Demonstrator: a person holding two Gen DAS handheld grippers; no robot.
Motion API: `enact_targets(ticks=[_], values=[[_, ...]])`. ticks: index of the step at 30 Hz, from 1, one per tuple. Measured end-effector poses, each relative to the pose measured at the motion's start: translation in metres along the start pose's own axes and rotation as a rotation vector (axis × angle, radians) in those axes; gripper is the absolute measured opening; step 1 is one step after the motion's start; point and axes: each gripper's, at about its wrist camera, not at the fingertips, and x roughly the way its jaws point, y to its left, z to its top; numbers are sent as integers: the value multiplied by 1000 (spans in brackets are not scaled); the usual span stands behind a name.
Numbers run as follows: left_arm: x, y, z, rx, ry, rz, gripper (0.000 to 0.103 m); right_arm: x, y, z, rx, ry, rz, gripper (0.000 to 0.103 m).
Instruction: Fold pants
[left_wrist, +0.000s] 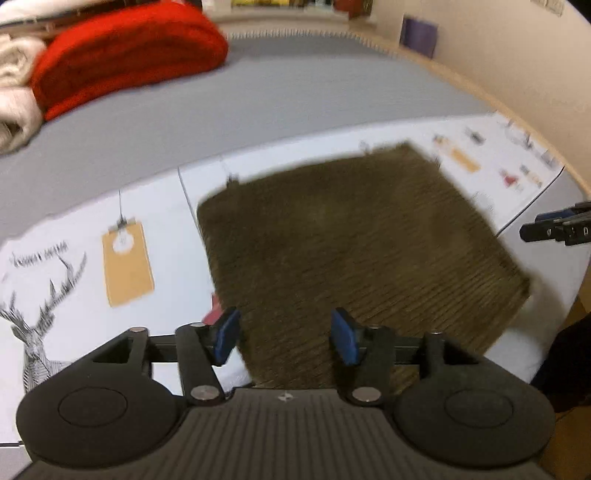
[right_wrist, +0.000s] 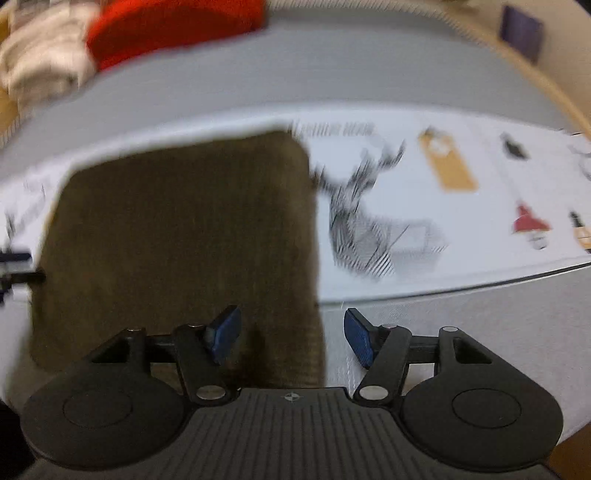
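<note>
**Folded pants lie flat as both grippers hang open above them**

A pair of olive-brown corduroy pants (left_wrist: 354, 254), folded into a compact, roughly square bundle, lies flat on a white printed sheet (left_wrist: 66, 266) spread across a grey bed (left_wrist: 258, 96). The left gripper (left_wrist: 286, 338) is above the bundle's near edge, its blue pads (left_wrist: 226, 338) spread apart with nothing between them; the ribbed fabric lies below and ahead of the fingers, not touching them. In the right wrist view, the right gripper (right_wrist: 291, 341) is likewise spread wide and empty, above the bundle's near right corner, so that the pants' right edge runs down between its two fingers. The right gripper's tip also shows at the far right edge of the left wrist view, beside the bundle. A red blanket (left_wrist: 125, 55) and cream-coloured bedding (left_wrist: 14, 99) are piled at the far side of the bed, well apart from the pants. Both views are blurred.
</note>
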Motion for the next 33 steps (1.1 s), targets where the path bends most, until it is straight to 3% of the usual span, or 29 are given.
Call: enact_targets(ticks=[2,7,9,11,13,16,21,27,33], values=[[-25,-9,6,-26,-69,58,84,-25,5,-1,-19,-60,2,71],[-83,-43,3,-74,-188,176,88,-86,31,-19,-136,-230,8,93],[-97,-51,-8,-181,-208,184,99,-97,36,-29,-157,-274,20,98],[-102,-57,-21,-330,-190,117,103,-96,37,-40,-145,-296,25,99],[-93,-65,-37,-421,-147,76,103,-84,35,-50,-119,-260,28,99],[-71,-80,-44,-409,-47,121,103,-71,35,-54,-109,-192,-15,98],[-54,-78,-37,-326,-73,238,103,-59,27,-49,-58,-170,-54,98],[-38,-62,-41,-388,-5,204,103,-47,0,-45,143,-99,-12,98],[-26,-68,-40,-332,3,224,103,-36,11,-43,83,-79,-12,98]])
